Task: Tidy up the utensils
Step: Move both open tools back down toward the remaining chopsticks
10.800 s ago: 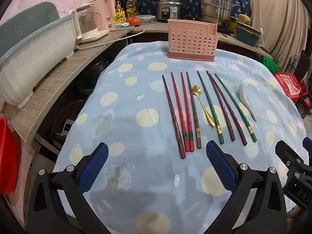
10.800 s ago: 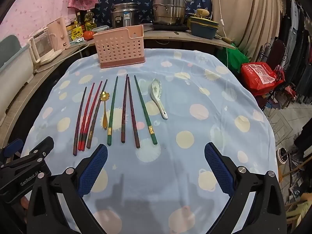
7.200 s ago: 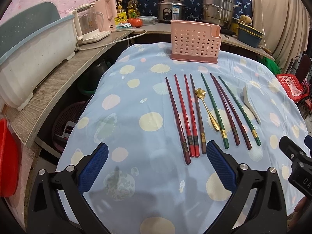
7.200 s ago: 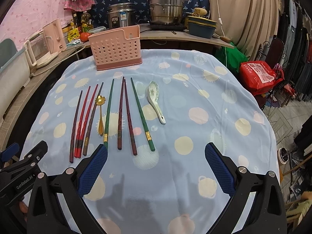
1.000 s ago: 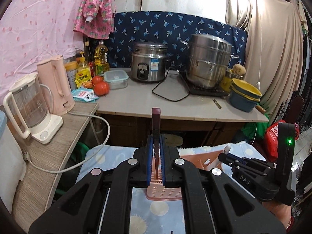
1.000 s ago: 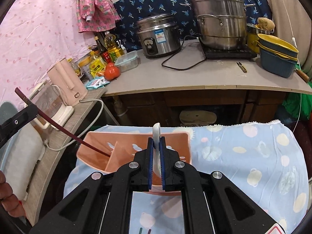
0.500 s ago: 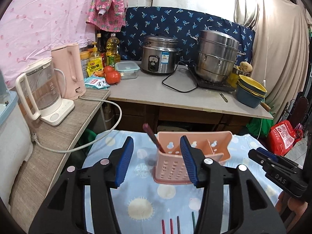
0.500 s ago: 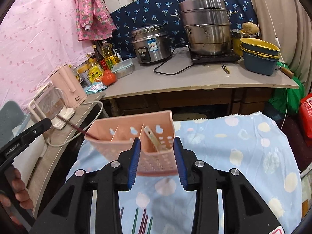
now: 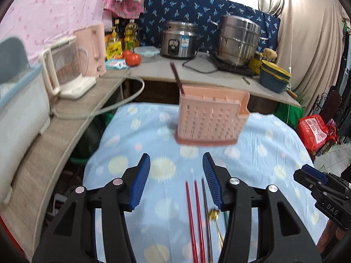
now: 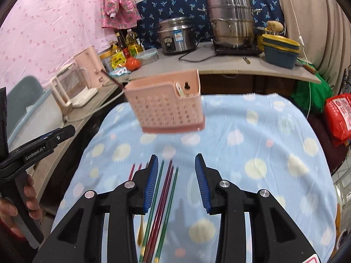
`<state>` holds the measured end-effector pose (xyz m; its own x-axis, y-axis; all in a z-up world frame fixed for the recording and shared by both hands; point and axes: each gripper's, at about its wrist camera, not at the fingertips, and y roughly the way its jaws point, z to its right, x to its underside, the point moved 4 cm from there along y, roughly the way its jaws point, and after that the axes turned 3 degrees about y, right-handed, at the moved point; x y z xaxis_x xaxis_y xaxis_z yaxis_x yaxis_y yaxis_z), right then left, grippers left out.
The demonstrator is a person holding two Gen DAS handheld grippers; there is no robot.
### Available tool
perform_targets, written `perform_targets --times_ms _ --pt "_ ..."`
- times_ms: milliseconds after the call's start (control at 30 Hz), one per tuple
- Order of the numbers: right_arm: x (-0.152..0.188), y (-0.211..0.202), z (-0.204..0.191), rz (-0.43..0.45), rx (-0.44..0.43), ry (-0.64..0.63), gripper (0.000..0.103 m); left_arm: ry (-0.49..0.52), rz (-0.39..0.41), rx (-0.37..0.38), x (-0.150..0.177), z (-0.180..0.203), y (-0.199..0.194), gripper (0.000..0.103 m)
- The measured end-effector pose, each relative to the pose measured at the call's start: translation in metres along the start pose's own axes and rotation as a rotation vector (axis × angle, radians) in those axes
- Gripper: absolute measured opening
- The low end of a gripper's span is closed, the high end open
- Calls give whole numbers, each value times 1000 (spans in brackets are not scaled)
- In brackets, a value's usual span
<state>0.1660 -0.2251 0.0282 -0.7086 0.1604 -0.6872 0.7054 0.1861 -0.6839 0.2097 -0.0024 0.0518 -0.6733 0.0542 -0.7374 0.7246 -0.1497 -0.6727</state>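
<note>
The pink slotted basket (image 9: pixel 210 120) (image 10: pixel 166 107) stands at the far end of the blue dotted tablecloth (image 9: pixel 274 153). A dark red chopstick (image 9: pixel 176 76) (image 10: pixel 111 79) leans out of its left compartment. A white spoon (image 10: pixel 179 89) rests in its right compartment. My left gripper (image 9: pixel 175 160) is open and empty, above two red chopsticks (image 9: pixel 193 214), a dark chopstick (image 9: pixel 206 208) and a gold spoon (image 9: pixel 214 213). My right gripper (image 10: pixel 176 164) is open and empty over green chopsticks (image 10: pixel 158 192) and dark red chopsticks (image 10: pixel 166 188).
A counter behind the table carries a rice cooker (image 9: pixel 178 39), a steamer pot (image 9: pixel 239 39), stacked bowls (image 9: pixel 274 76), tomatoes (image 9: pixel 131 58) and a kettle (image 9: pixel 65 74). A white tub (image 9: pixel 19 109) sits left, a red bag (image 9: pixel 313 131) right. A hand (image 10: pixel 8 208) holds the left gripper.
Both grippers have let go, the left of the dark red chopstick and the right of the white spoon, leaving them in the basket. Both opened and drew back toward the near utensils.
</note>
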Motion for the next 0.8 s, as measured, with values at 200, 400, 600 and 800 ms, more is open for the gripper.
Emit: perform_targets --times_ms 200,400,600,800 --pt "65 -12 -4 -66 37 -10 34 -17 -93 15 70 -3 -8 47" --pt "125 -15 -11 -122 71 -31 34 19 -182 10 136 2 -10 47" --pt "164 -5 -22 -179 66 -30 32 -1 -230 40 176 7 -11 47" --pt "177 5 -33 -204 85 -64 22 0 -233 56 184 14 -10 47"
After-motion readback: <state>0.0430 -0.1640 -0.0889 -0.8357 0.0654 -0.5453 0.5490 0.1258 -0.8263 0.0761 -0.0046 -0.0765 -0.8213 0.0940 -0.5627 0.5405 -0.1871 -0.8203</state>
